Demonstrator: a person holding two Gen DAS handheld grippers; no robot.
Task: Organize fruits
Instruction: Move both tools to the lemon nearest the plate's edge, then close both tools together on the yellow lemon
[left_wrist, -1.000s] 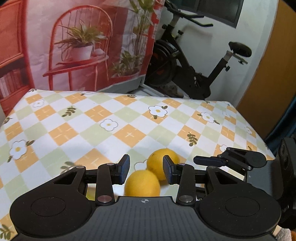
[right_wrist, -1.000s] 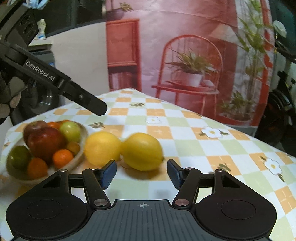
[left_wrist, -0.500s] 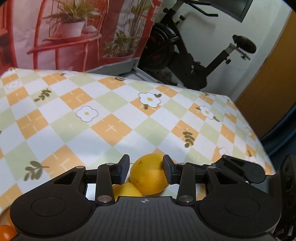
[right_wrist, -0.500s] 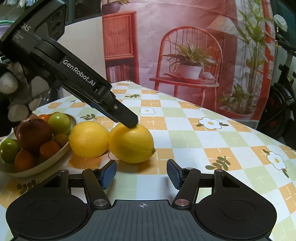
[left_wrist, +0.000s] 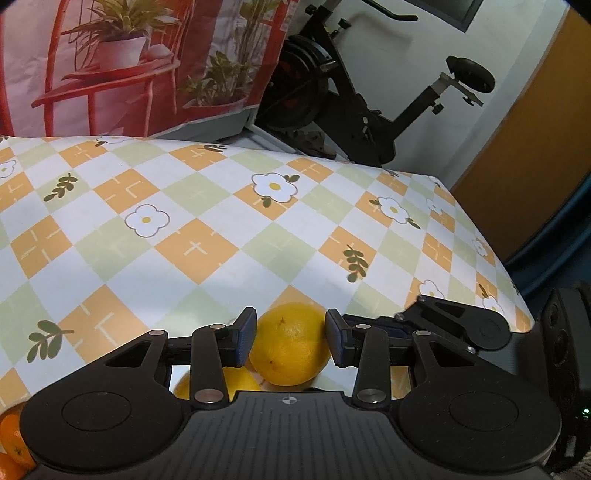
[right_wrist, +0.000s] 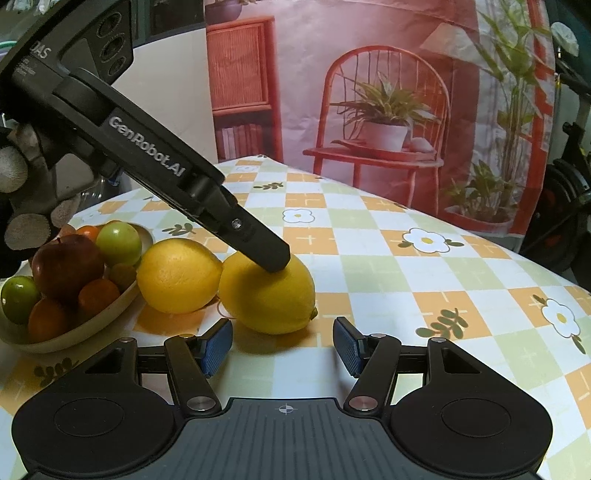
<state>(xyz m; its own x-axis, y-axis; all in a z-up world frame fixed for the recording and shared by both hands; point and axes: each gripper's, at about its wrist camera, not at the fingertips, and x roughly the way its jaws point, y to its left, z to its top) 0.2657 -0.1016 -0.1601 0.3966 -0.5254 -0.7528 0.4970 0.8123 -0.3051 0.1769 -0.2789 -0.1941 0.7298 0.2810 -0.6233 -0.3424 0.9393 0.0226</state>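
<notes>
Two yellow lemons lie side by side on the checked tablecloth. In the left wrist view my left gripper (left_wrist: 290, 338) is open, its jaws on either side of the nearer lemon (left_wrist: 290, 345); the second lemon (left_wrist: 236, 384) lies below it, partly hidden. In the right wrist view the left gripper's fingers (right_wrist: 266, 254) reach down onto the right lemon (right_wrist: 267, 295), with the other lemon (right_wrist: 179, 275) to its left. My right gripper (right_wrist: 282, 345) is open and empty, just short of the right lemon. A fruit bowl (right_wrist: 74, 334) stands at the left.
The bowl holds a red apple (right_wrist: 66, 267), green fruits (right_wrist: 120, 242) and small oranges (right_wrist: 98, 297). The table's far edge and right corner (left_wrist: 443, 184) are near. An exercise bike (left_wrist: 369, 110) and a printed backdrop (right_wrist: 388, 110) stand beyond.
My left gripper has come down and forward over the lemons, so that its jaws now bracket the right lemon. My right gripper has stayed open and moved slightly closer.
</notes>
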